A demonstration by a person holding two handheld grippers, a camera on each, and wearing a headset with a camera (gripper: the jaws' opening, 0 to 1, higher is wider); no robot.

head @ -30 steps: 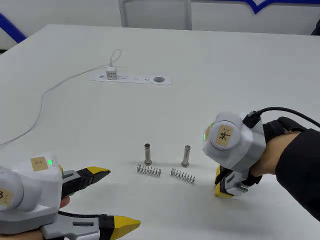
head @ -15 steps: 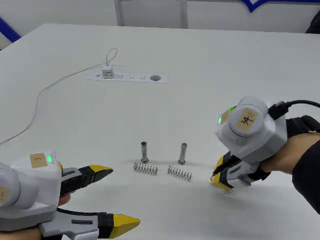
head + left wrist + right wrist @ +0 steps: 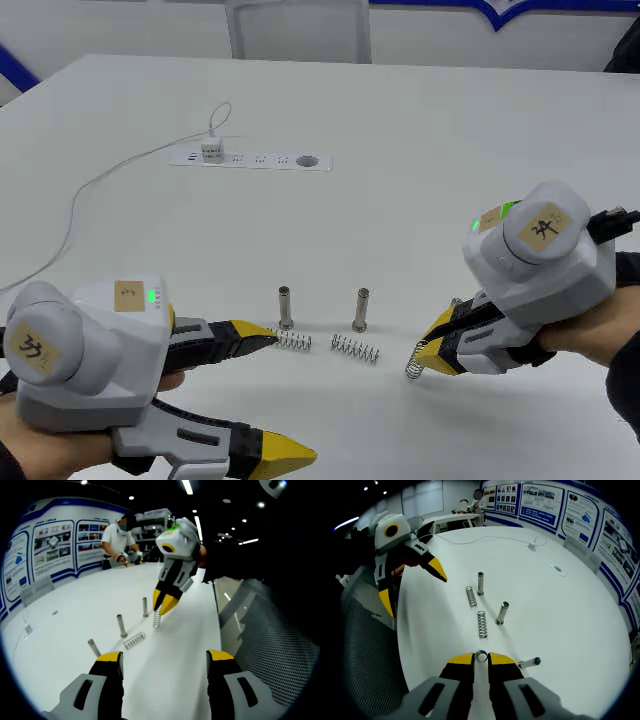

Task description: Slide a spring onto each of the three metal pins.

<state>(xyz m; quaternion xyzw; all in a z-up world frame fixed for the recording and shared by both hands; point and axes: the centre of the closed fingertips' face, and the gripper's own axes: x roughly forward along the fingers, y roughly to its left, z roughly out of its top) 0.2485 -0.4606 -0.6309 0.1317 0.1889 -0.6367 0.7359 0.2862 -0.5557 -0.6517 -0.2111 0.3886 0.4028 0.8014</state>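
- At the right of the table [image 3: 400, 200], the right gripper [image 3: 432, 352] has lifted clear, pinching a spring [image 3: 413, 363] by one end (it dangles).
- The left gripper [image 3: 293, 399], spread, has crept toward two loose springs [image 3: 354, 349].
- The pins [image 3: 285, 306] stand bare; threading comes next.

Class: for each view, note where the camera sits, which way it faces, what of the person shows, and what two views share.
Head view: on the headset, facing down at the table; left gripper and right gripper show.
Left gripper view: on the left gripper, facing past its open jaws at the right gripper.
Right gripper view: on the right gripper, facing past jaws shut on a spring at the left gripper.
Shared: the metal pins.
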